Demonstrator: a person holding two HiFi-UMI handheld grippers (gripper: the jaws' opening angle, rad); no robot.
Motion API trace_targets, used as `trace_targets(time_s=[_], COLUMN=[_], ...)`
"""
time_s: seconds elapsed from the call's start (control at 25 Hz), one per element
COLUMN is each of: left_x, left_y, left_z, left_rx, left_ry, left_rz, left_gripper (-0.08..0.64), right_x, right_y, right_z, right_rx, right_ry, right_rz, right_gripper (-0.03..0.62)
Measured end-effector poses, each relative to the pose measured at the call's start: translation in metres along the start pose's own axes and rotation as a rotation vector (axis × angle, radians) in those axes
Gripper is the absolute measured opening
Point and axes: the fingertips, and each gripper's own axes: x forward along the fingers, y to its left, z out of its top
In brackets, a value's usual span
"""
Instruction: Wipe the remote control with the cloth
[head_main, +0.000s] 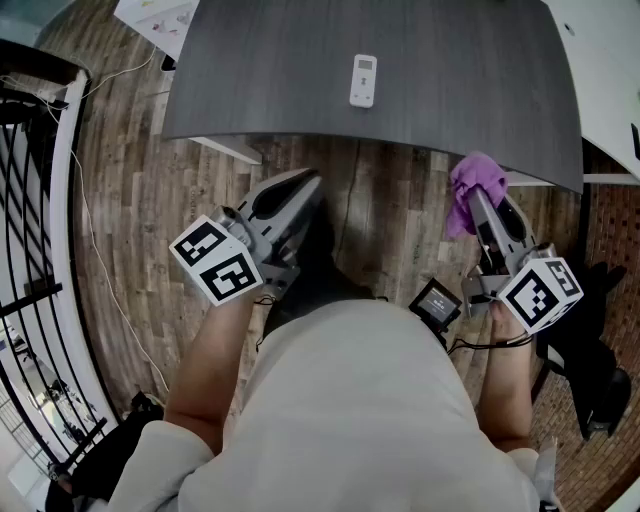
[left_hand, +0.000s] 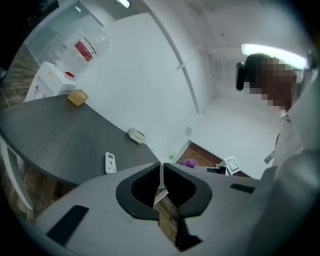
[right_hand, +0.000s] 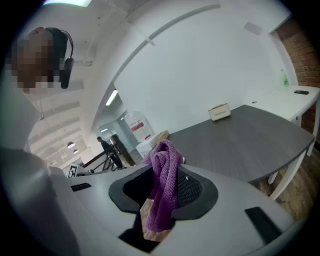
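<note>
The white remote control (head_main: 363, 80) lies near the front edge of the dark grey table (head_main: 300, 70); the left gripper view has the remote (left_hand: 110, 162) small on the tabletop. My left gripper (head_main: 300, 190) hangs off the table over the floor, short of the front edge, jaws shut with nothing between them (left_hand: 161, 172). My right gripper (head_main: 478, 198) is also below the table edge, to the right, shut on a purple cloth (head_main: 470, 188). The cloth (right_hand: 165, 187) drapes bunched between the jaws in the right gripper view.
A small beige box (left_hand: 136, 135) and a cardboard box (left_hand: 77, 97) sit at the table's far side. A white table (head_main: 610, 60) stands to the right. A black railing (head_main: 35, 250) runs along the left, over wood floor (head_main: 140, 230). Papers (head_main: 155, 18) lie at upper left.
</note>
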Motion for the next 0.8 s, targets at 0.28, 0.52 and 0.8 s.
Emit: trace_targets(time_s=[0.28,0.52,0.8], left_x=[0.073,0.133,0.19], left_y=[0.106,0.154,0.161], left_z=[0.004,-0.035,-0.069], left_rx=[0.193,0.365,0.942], left_ry=[0.28,0.489,0.646], left_rz=[0.067,0.202,0.258], left_gripper=[0.04,0.174,0.195], right_x=[0.131,0.22,0.292], right_y=[-0.018,-0.061,-0.055], right_z=[-0.003,-0.03,-0.036], right_rx=[-0.258,-0.823,-1.418], right_ry=[0.208,0.537,0.635], right_rz=[-0.062,-0.077,0.157], right_gripper=[0.114,0.114,0.114])
